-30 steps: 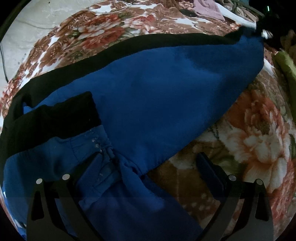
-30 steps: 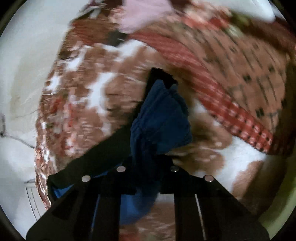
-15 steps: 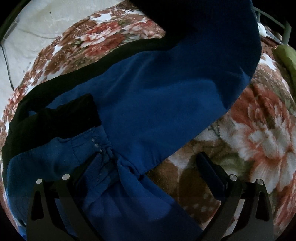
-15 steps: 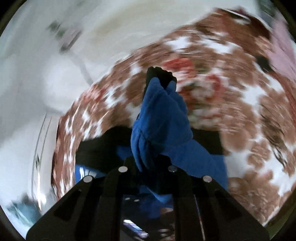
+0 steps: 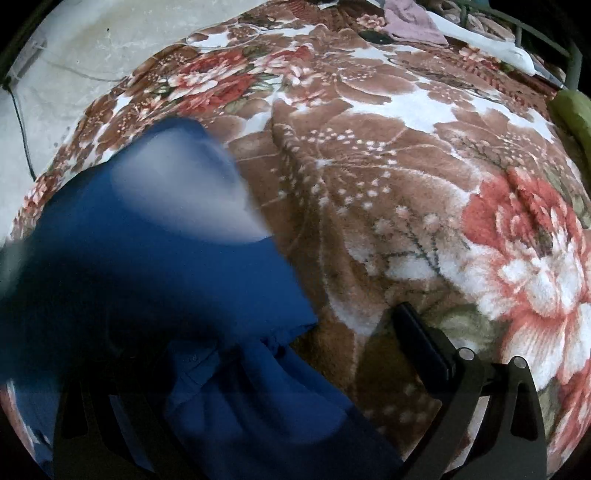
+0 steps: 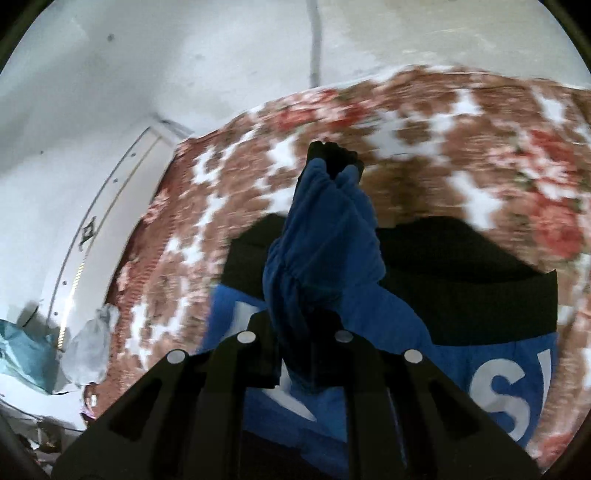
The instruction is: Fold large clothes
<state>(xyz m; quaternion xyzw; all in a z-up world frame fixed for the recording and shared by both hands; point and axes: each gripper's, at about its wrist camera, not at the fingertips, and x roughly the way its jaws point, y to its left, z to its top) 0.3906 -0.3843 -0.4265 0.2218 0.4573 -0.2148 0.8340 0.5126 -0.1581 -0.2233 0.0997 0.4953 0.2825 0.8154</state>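
Claw (image 6: 306, 354) on the right: narrow, clamped on a bunched fold of blue fabric (image 6: 321, 243) with a black cuff or hem at its tip, held up above the rest of the garment. Below that bunch, spread on the bed: blue garment (image 6: 461, 373) with a black band (image 6: 461, 266) across it and large white letters (image 6: 498, 391), blurred. Left claw (image 5: 266, 376): wide, one finger (image 5: 421, 343) bare over the blanket, the other lost under dark blue cloth, so looks open with the garment lying over one side, not pinched. In the left view, blue garment (image 5: 155, 280) filling the lower left, a pale blurred patch on it, likely the white print in motion. Around everything, floral blanket (image 5: 406, 166) of brown, white and red covering the bed; pink cloth (image 5: 410, 22) far off at the bed's top edge; white wall (image 6: 110, 74) beyond. Step in hand, by judgement: carrying the gripped end over to lay it onto the body of the garment. To do well: keep the grip firm until the end is above the matching edge, lower flat rather than drop, line hem to hem, hold the near side steady with the left claw so the lower layer does not drag, release only once the cloth rests without wrinkles.
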